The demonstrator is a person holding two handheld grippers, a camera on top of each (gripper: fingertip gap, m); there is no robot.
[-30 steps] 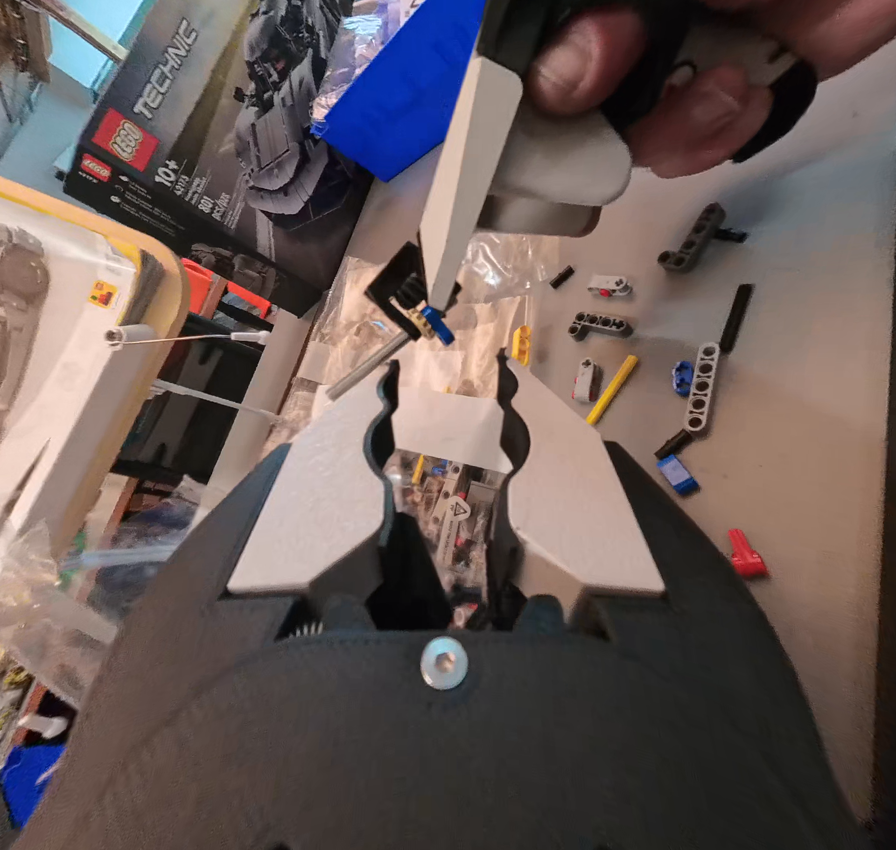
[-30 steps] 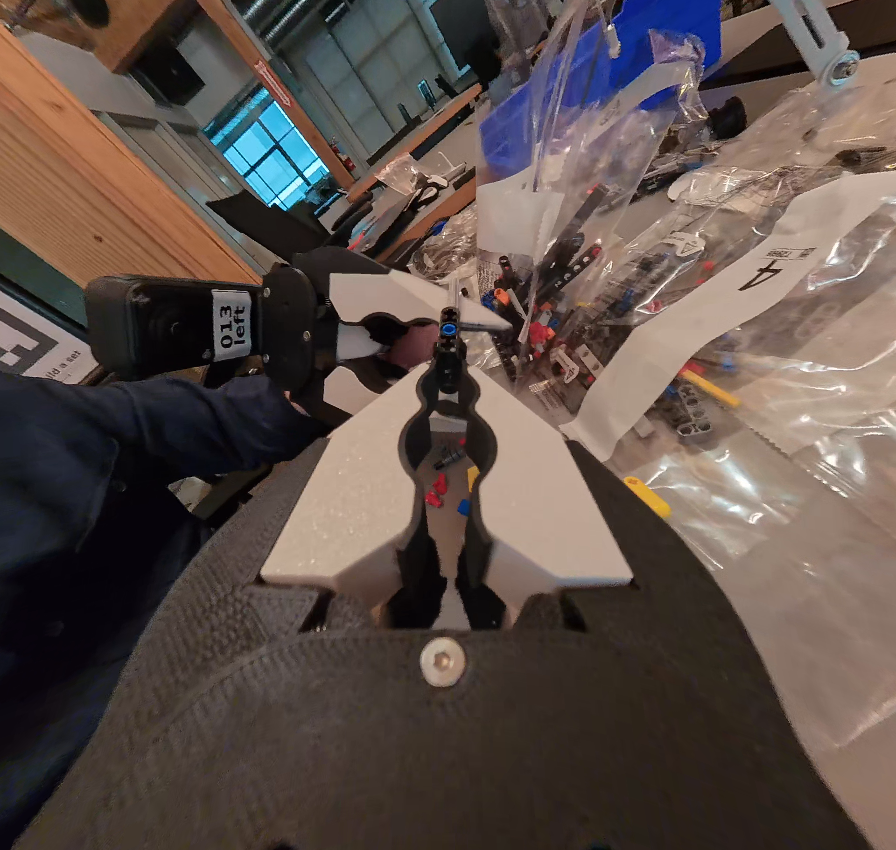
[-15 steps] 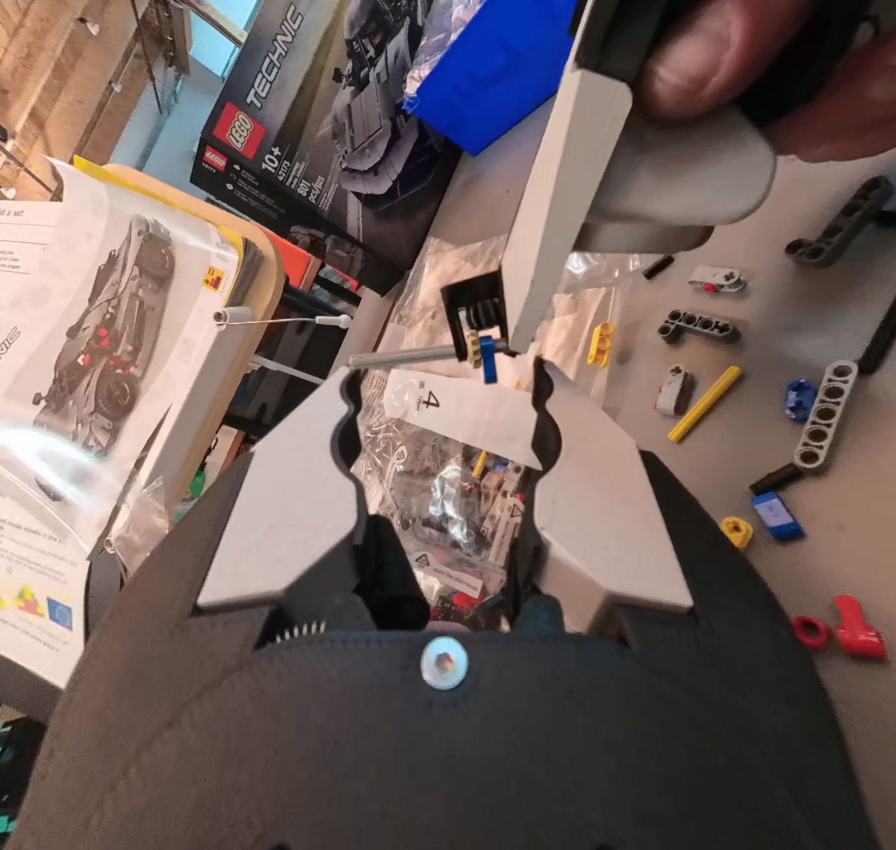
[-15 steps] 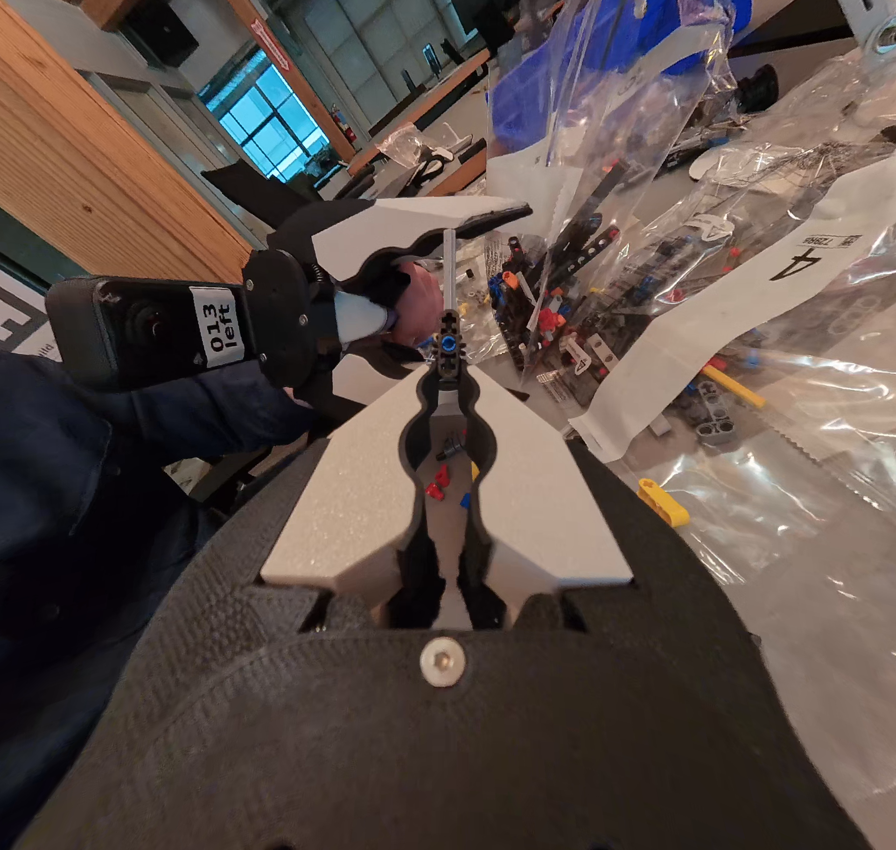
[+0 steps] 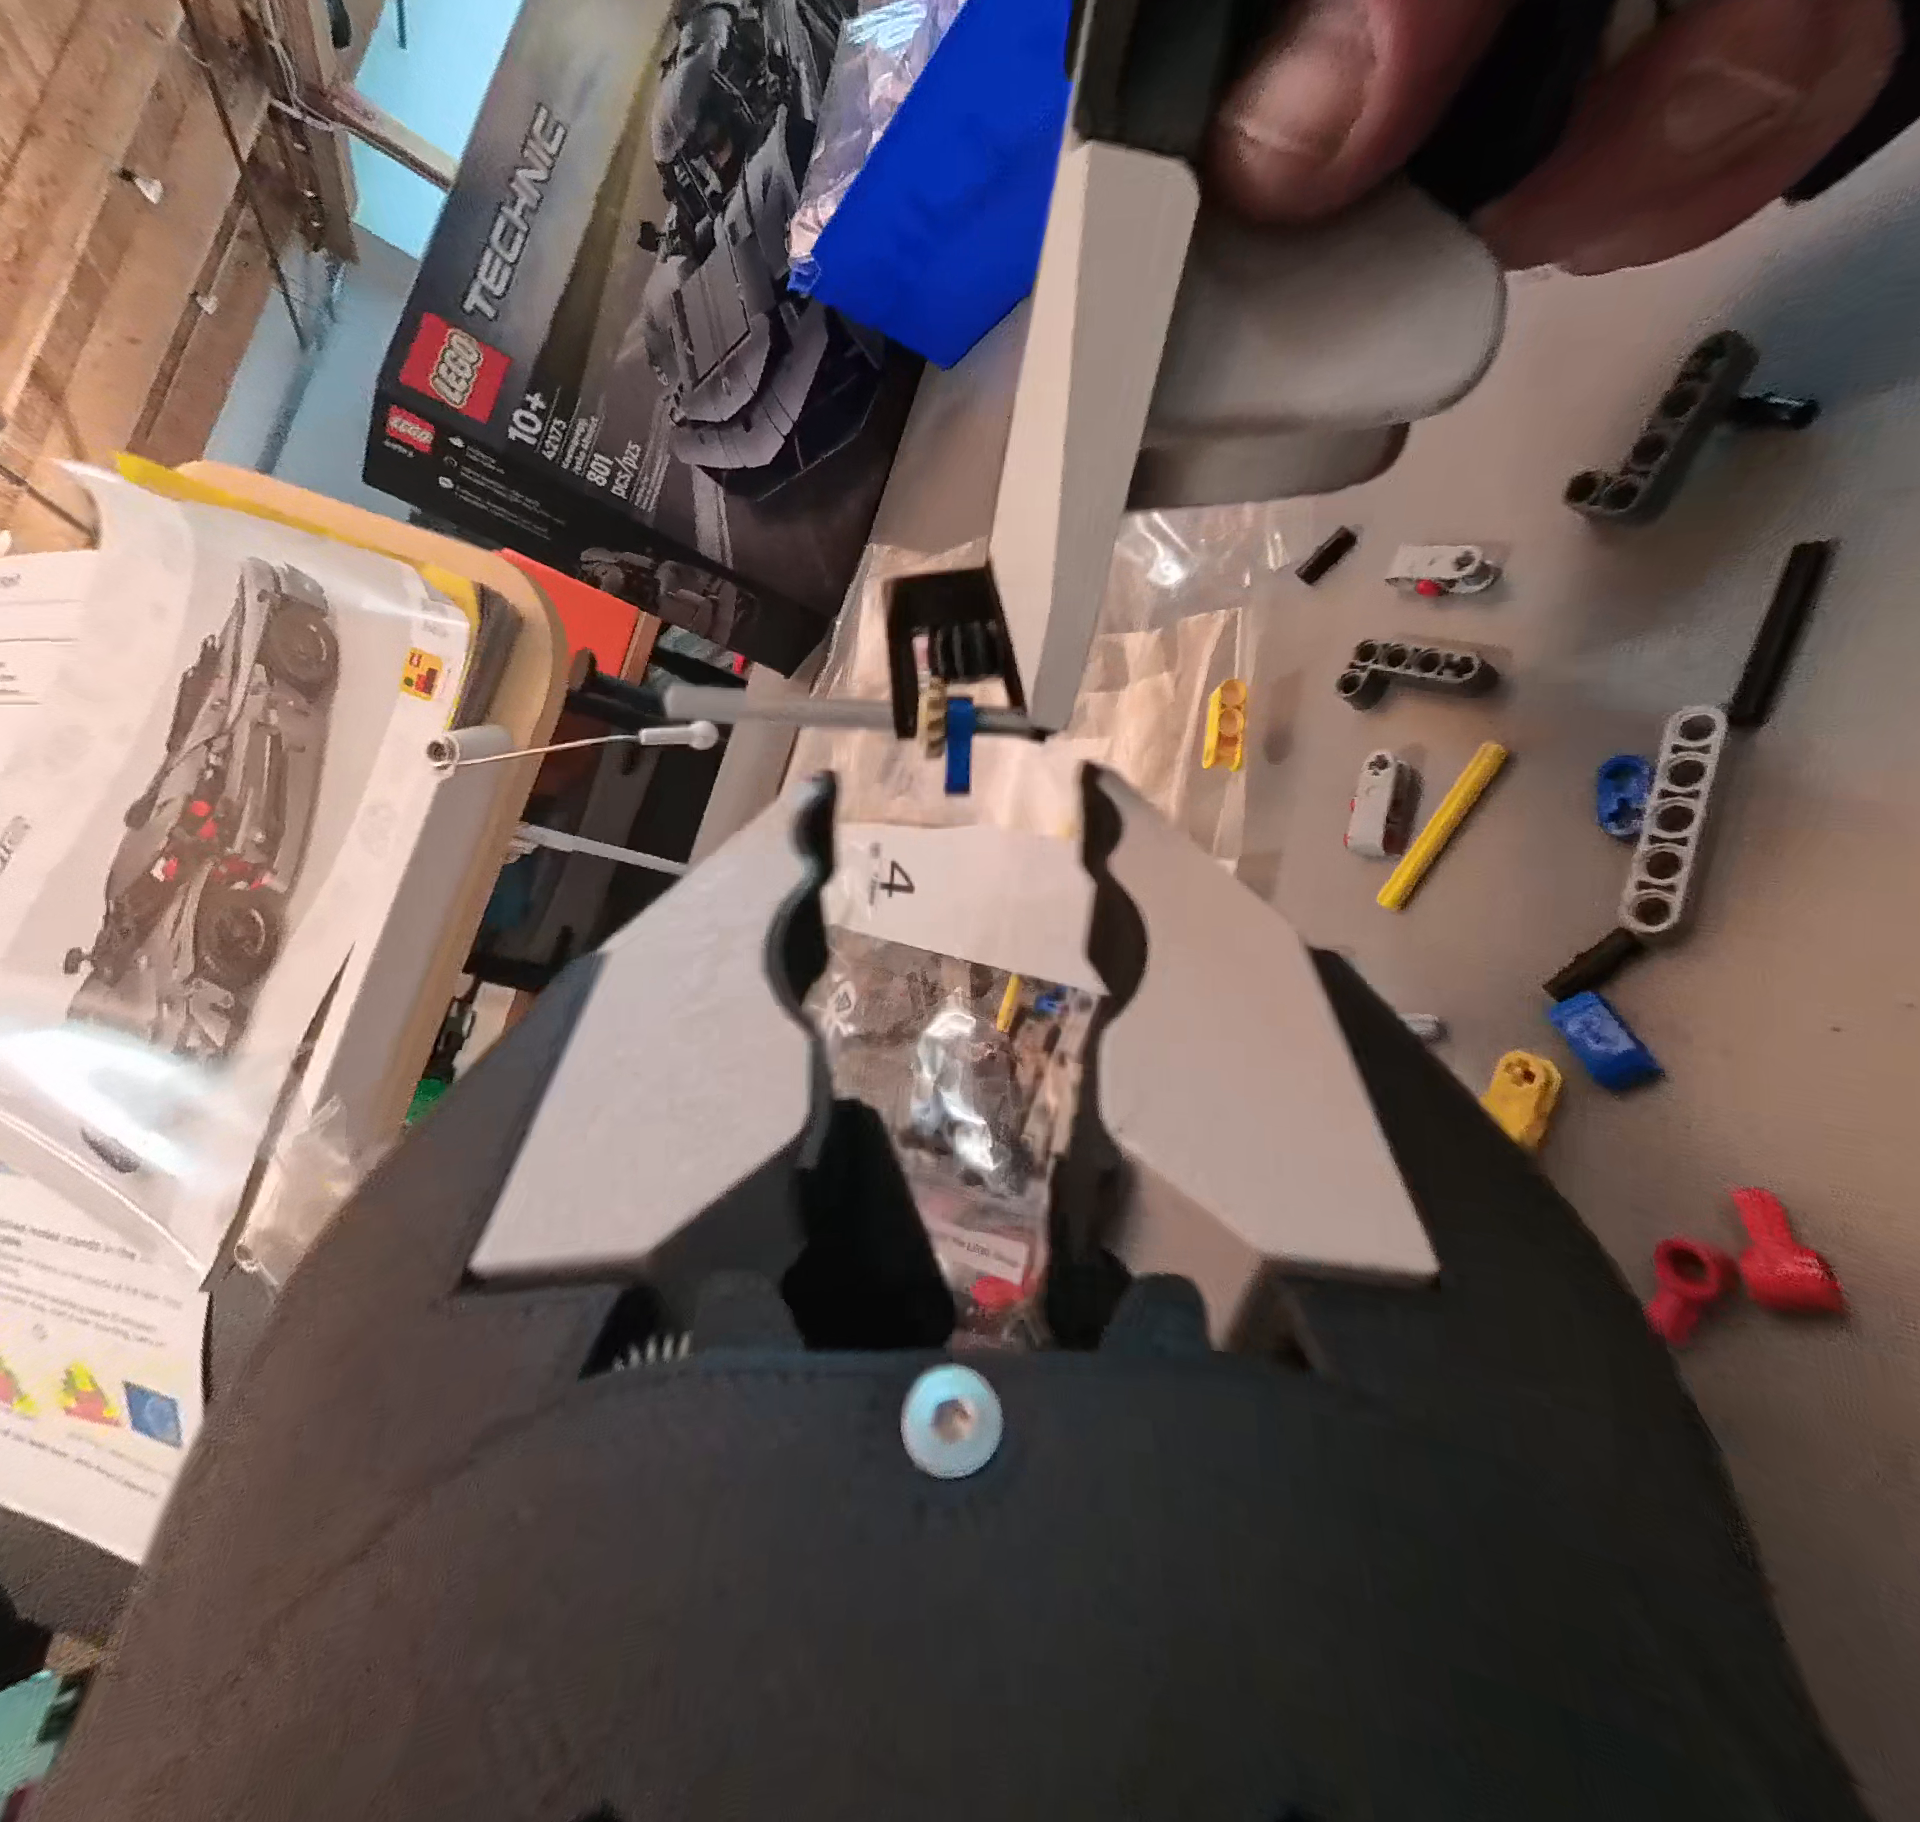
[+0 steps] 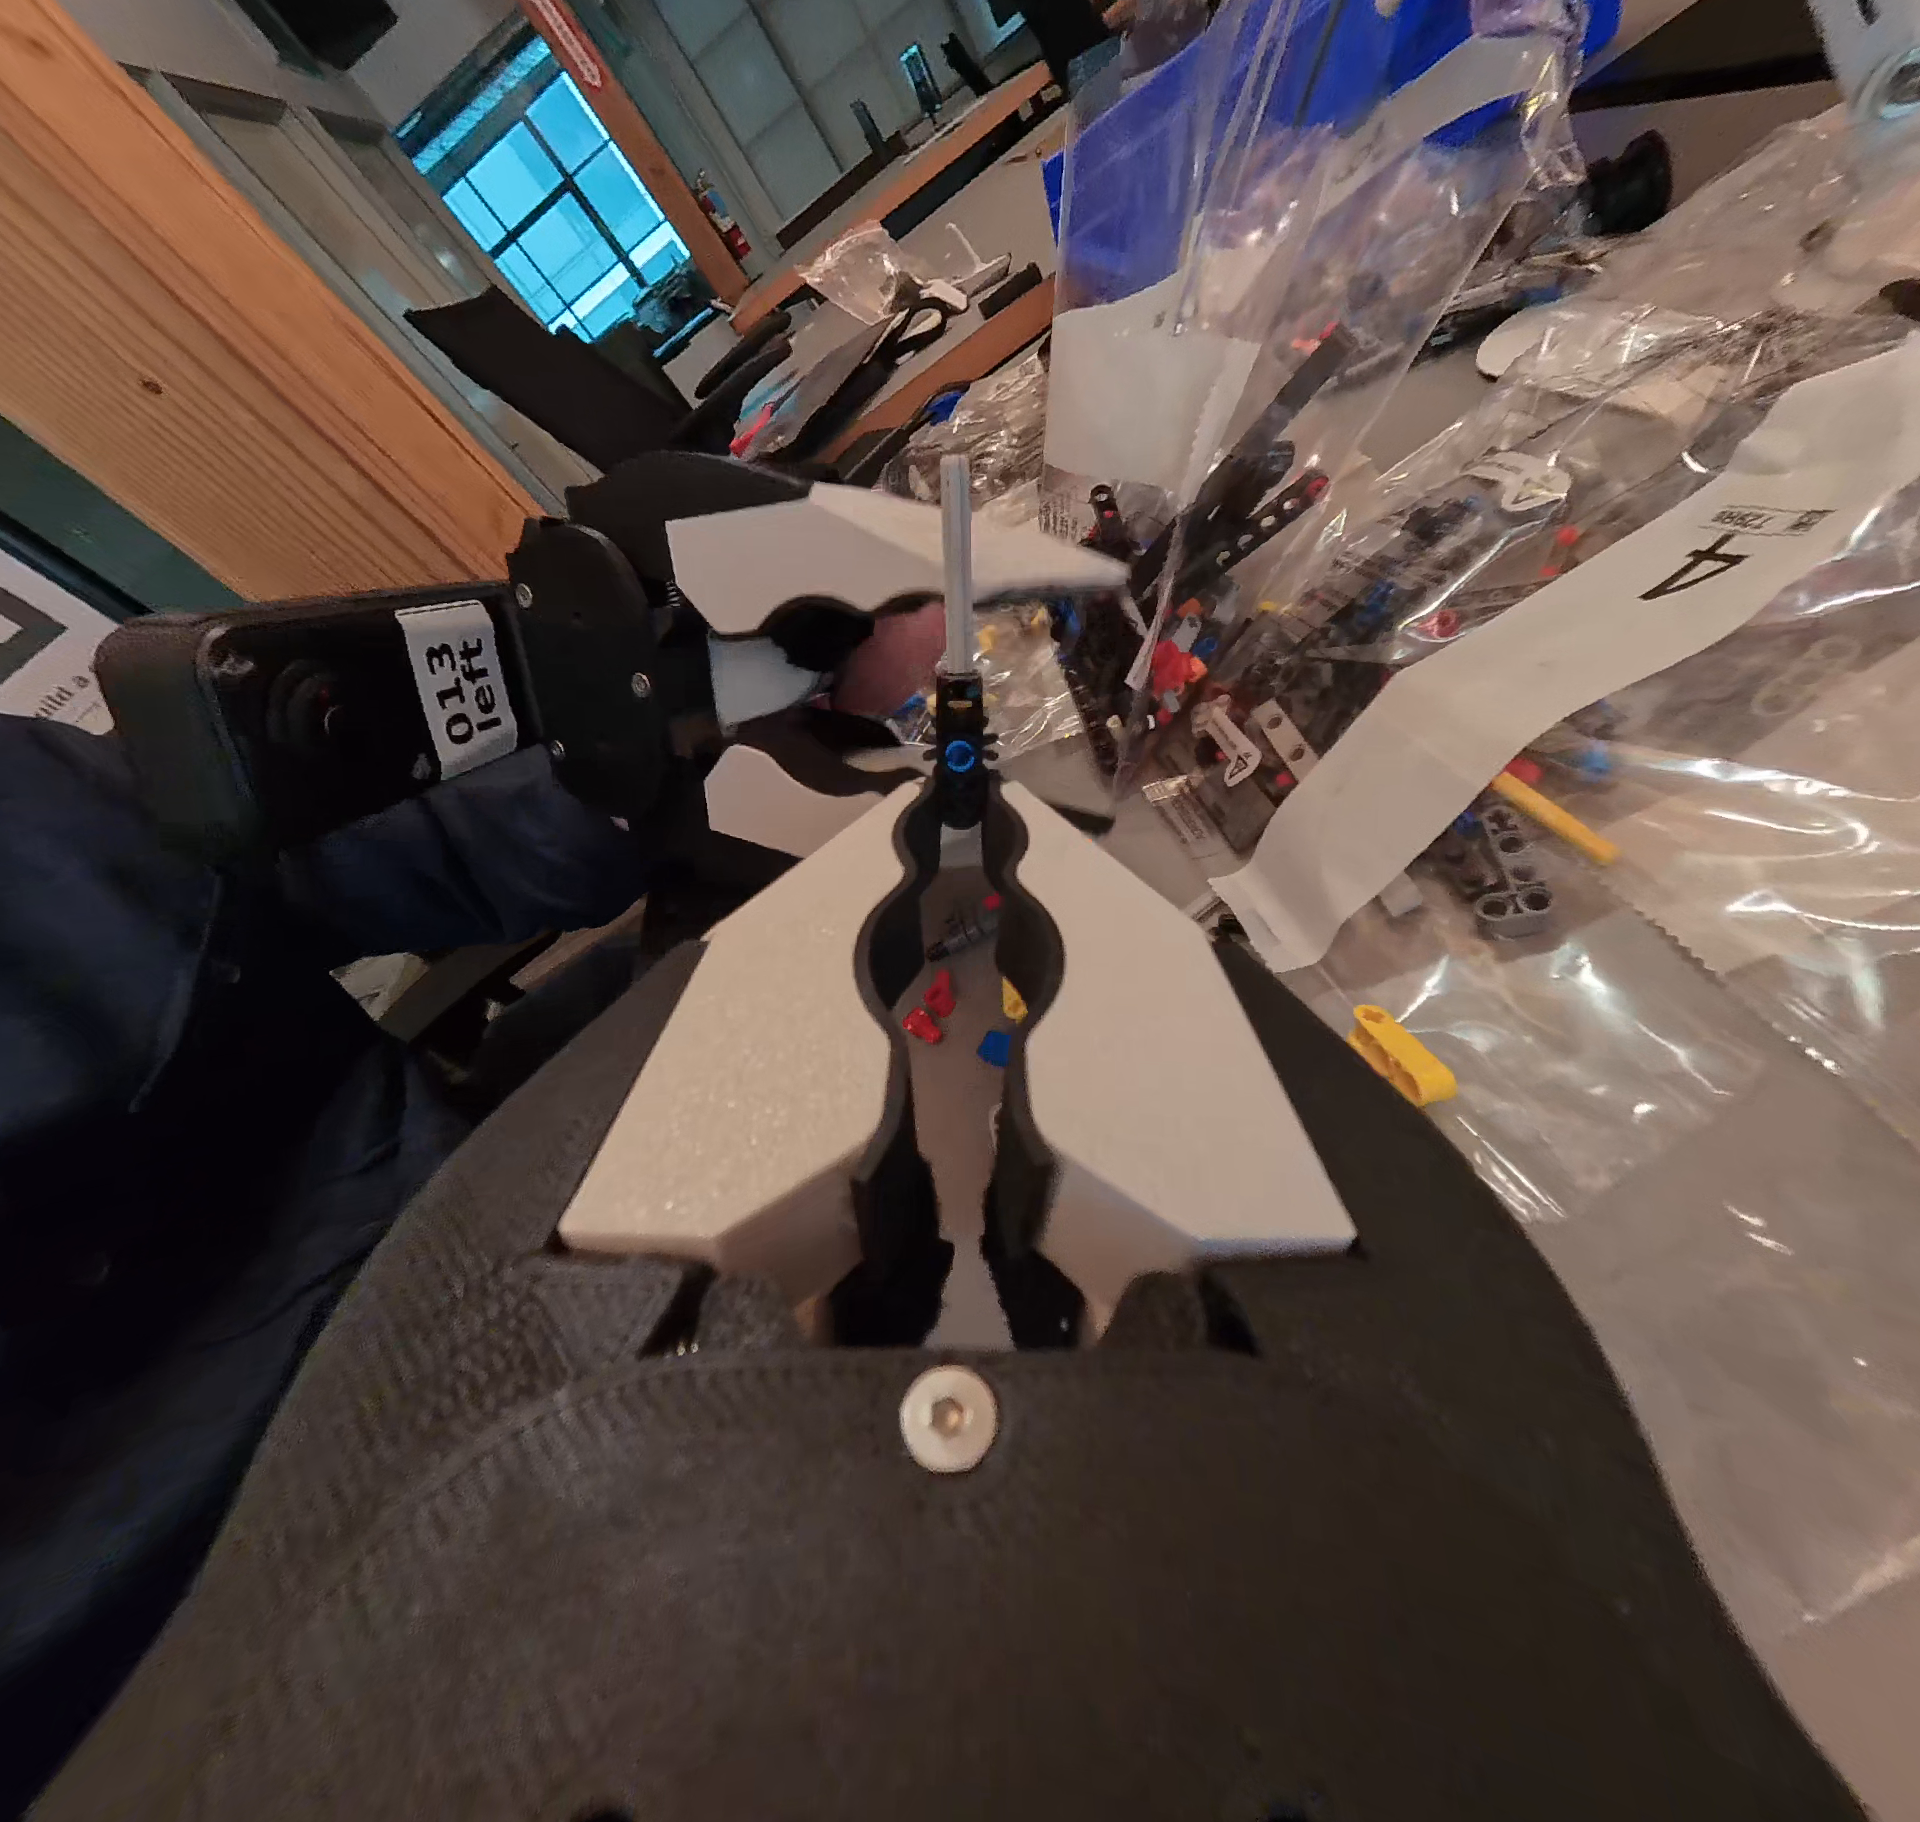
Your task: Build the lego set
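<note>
Grey tabletop [image 5: 1766, 837], timber wall at 10 o'clock. Two red pieces [image 5: 1745, 1263], one yellow axle [image 5: 1439, 827]. Right gripper [image 6: 958, 796] clamps small assembly [image 6: 956, 723]; left gripper [image 5: 951, 796] agape, empty.

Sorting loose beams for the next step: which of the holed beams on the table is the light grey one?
The straight light grey beam beside the blue piece; the other two are dark and bent.

Crinkly glossy plastic bags [image 6: 1558, 546], matt grainy claw [image 6: 961, 816] (white), wood wall [image 6: 187, 318]
</note>
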